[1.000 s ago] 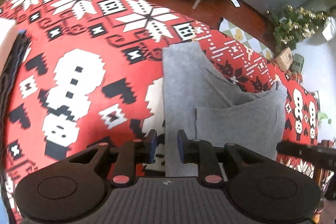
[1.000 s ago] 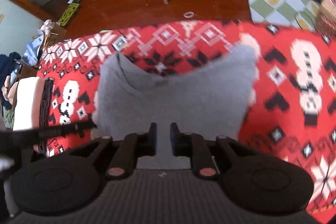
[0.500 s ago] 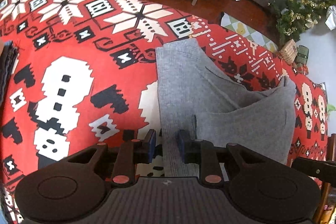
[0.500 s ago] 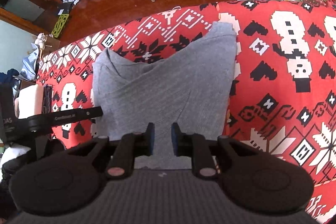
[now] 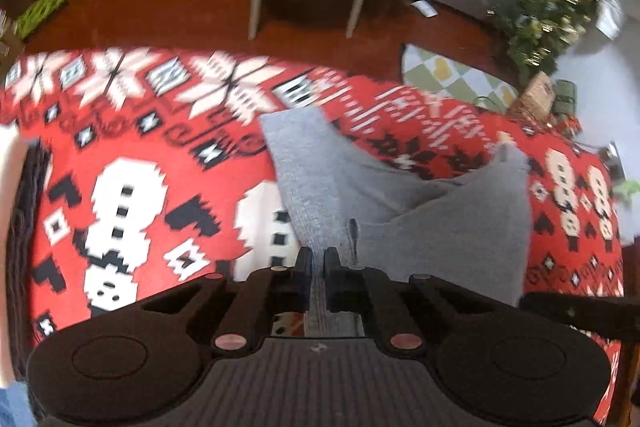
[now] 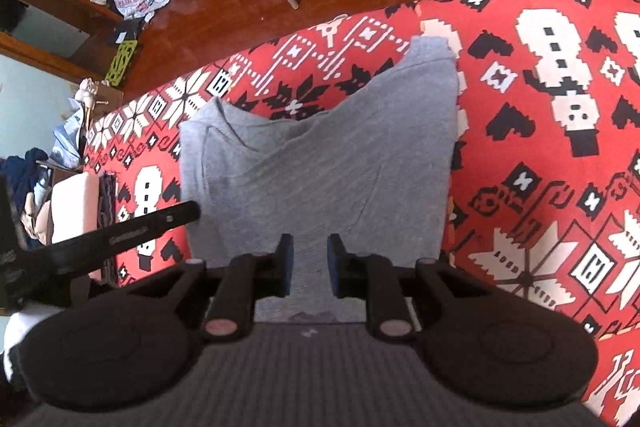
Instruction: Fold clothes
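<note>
Left claw (image 5: pixel 316 259) closing on grey garment (image 5: pixel 400 215)

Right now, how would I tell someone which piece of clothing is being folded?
Find the big red blanket with white snowmen and snowflakes. On its middle lies one plain grey garment, partly folded, its near edge between the jaws of both grippers. It is the only unpatterned cloth there; the dark and white stack sits apart at the blanket's edge.
</note>
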Demonstrator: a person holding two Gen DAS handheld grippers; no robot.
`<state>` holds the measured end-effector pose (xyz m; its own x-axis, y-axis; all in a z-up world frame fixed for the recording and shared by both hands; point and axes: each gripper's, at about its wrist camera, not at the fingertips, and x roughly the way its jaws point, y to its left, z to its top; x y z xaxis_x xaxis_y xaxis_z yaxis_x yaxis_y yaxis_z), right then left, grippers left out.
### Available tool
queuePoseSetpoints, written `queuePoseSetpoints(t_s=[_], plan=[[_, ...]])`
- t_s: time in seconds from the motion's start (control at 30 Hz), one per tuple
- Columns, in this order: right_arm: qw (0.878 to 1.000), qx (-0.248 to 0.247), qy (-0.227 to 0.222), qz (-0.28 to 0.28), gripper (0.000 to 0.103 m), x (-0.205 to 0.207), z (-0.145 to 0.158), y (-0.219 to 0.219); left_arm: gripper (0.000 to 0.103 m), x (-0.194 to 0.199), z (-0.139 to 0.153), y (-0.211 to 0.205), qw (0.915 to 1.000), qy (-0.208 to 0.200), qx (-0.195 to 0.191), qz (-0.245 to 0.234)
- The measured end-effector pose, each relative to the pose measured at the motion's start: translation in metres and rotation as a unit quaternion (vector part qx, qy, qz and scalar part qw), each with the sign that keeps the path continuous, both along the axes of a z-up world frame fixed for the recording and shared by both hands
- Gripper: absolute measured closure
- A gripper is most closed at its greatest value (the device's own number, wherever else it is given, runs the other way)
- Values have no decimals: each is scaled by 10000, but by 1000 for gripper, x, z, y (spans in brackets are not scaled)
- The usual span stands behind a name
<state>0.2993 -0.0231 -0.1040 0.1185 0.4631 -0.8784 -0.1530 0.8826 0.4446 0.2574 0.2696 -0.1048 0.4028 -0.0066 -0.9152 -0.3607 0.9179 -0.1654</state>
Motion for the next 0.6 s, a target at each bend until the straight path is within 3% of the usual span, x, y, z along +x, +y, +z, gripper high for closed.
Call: queuePoseSetpoints(t_s=[0.3,0.6], plan=[[9986,154,-133,-480,81,-11,11,-52,97,21,36,-73,9945,-411,398,-878],[9945,256,-125,-1009,79,-26,7,-122,97,61,25,-148,9892,-458,422,-1326]])
